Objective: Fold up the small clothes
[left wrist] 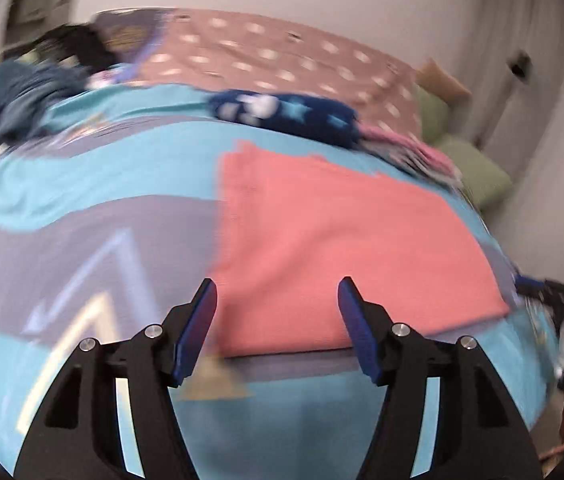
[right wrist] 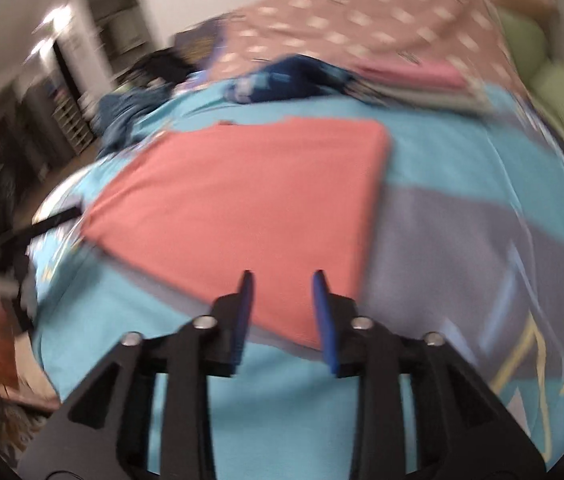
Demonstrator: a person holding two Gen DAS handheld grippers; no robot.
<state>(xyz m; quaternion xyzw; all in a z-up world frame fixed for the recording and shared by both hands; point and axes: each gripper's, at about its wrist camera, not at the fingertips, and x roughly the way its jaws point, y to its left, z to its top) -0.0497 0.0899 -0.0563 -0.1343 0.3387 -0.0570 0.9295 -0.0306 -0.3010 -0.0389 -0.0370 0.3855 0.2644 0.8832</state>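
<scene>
A salmon-pink cloth (left wrist: 333, 236) lies folded flat on the blue and grey bedspread (left wrist: 94, 184). My left gripper (left wrist: 278, 292) is open and empty, just above the cloth's near left corner. In the right wrist view the same cloth (right wrist: 242, 204) lies flat, and my right gripper (right wrist: 283, 284) is open and empty over its near right corner. Both views are blurred by motion.
A dark blue star-patterned garment (left wrist: 285, 116) and a stack of folded pink clothes (left wrist: 409, 148) lie behind the cloth. Dark teal clothes (left wrist: 30, 96) are heaped at the far left. Green pillows (left wrist: 469, 168) sit at the right. The bed's edge drops off at the right.
</scene>
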